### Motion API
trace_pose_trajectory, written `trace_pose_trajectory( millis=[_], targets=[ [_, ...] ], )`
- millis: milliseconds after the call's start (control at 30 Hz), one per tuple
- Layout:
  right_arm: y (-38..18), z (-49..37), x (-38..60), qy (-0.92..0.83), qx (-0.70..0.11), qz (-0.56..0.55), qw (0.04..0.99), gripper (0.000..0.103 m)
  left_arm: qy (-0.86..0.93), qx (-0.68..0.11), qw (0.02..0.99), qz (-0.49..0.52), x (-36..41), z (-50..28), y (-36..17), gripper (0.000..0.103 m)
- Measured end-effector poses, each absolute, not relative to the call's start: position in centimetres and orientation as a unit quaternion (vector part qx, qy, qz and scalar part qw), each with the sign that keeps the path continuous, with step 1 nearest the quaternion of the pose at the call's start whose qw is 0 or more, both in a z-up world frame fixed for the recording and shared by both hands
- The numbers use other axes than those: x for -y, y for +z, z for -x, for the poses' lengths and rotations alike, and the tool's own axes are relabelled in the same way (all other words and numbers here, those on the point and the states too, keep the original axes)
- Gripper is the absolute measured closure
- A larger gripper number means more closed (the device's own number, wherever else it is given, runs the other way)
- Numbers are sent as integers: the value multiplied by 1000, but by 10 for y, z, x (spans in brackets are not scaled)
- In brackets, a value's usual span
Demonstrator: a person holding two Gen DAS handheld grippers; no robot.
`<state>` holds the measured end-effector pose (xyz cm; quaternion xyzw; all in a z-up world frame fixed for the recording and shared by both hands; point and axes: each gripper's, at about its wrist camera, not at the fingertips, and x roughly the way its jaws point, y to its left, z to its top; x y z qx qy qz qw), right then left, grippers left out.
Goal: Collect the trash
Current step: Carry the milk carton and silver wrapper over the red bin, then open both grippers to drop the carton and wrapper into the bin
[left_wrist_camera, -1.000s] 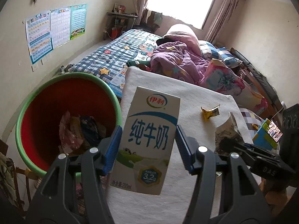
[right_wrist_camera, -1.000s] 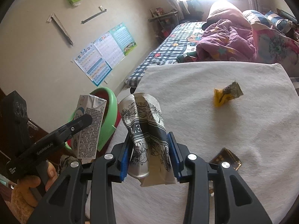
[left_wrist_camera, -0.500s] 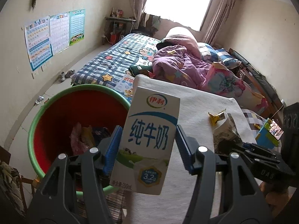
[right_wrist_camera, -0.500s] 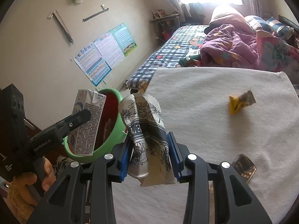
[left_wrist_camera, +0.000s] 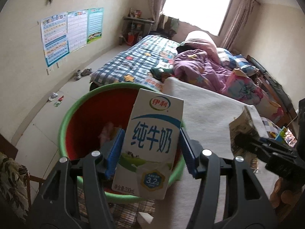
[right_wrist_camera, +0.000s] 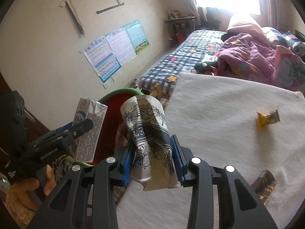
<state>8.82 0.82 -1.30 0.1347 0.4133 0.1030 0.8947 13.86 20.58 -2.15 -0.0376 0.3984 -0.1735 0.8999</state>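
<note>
My left gripper point(left_wrist_camera: 150, 150) is shut on a white and blue milk carton point(left_wrist_camera: 150, 145) and holds it upright over the near rim of a red tub with a green rim point(left_wrist_camera: 76, 106); the carton also shows in the right wrist view point(right_wrist_camera: 89, 131). My right gripper point(right_wrist_camera: 151, 158) is shut on a crumpled paper cup with black floral print point(right_wrist_camera: 148, 133), held at the table's left edge beside the tub point(right_wrist_camera: 112, 103). The cup also shows in the left wrist view point(left_wrist_camera: 242, 127). Some wrappers lie inside the tub.
A table under a white cloth point(right_wrist_camera: 219, 114) carries a yellow wrapper point(right_wrist_camera: 266, 117) and a dark gold wrapper point(right_wrist_camera: 264, 186). A bed with a checked cover and purple quilt point(left_wrist_camera: 198, 66) stands behind. Small scraps point(left_wrist_camera: 56, 99) lie on the floor by the wall.
Both grippers have moved left with their loads. The carton is now over the tub, and the cup has come from over the table to its left edge.
</note>
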Motion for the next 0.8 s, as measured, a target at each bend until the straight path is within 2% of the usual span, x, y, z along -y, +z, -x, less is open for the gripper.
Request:
trace_pose_trajectory(
  millis=[600,633,667,700,800],
  targets=[
    [-25,-163,-78,168,-424,-132,880,65,-118,-437,891,28,-242,-178,-57,47],
    [-24,-165,-79,168,-422,-132,881,59,-114,-439,891,32,-245,-179,-59,46],
    [-24,-166,-80,168,-420,-132,882,46,-111,-440,891,34,-247,-180,-59,38],
    [-22,-168,-82,168,-417,-131,883,41,-109,-438,891,40,-249,-180,-60,32],
    [-20,-169,-86,171,-413,-127,885,39,-102,-435,893,57,-255,-179,-60,30]
  ],
)
